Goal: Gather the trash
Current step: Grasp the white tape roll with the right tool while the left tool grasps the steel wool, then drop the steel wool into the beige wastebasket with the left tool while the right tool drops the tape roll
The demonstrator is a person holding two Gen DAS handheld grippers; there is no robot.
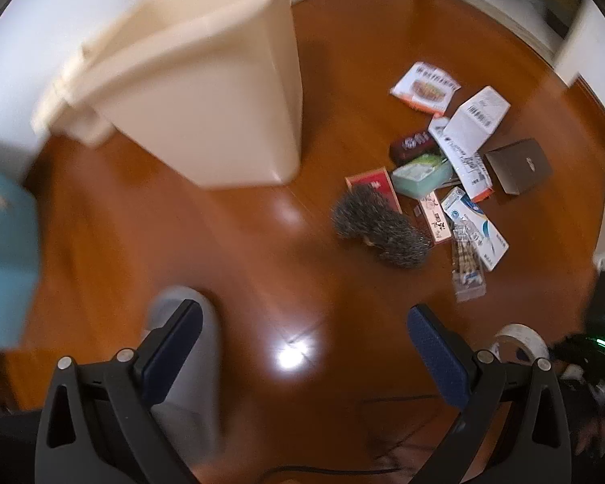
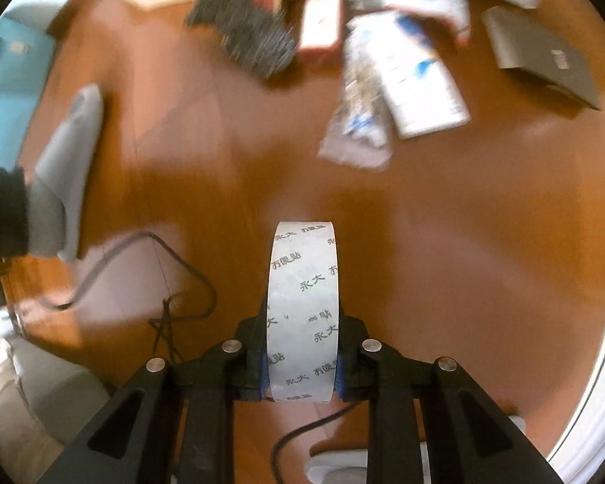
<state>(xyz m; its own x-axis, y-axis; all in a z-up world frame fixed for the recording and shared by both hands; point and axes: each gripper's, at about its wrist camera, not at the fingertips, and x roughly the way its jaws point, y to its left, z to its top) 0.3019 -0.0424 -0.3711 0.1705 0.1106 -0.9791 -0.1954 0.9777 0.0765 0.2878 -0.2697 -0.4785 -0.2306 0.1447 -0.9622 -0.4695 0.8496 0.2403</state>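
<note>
A cream trash bin (image 1: pixel 205 92) stands on the wooden floor at the upper left of the left wrist view. A pile of trash lies to its right: white packets (image 1: pixel 478 115), a mint box (image 1: pixel 421 175), a spiky grey brush-like item (image 1: pixel 379 228) and a blue-white carton (image 1: pixel 478 228). My left gripper (image 1: pixel 302 343) is open and empty above the floor. My right gripper (image 2: pixel 302 363) is shut on a white tape roll (image 2: pixel 302 310) printed with characters; the roll also shows in the left wrist view (image 1: pixel 520 341). The pile shows blurred at the top of the right wrist view (image 2: pixel 407 64).
A grey-brown flat box (image 1: pixel 518 165) lies right of the pile. A grey slipper (image 2: pixel 70 169) and a black cable (image 2: pixel 141 274) lie on the floor at left. A teal object (image 1: pixel 4 258) stands at the far left. White walls bound the floor.
</note>
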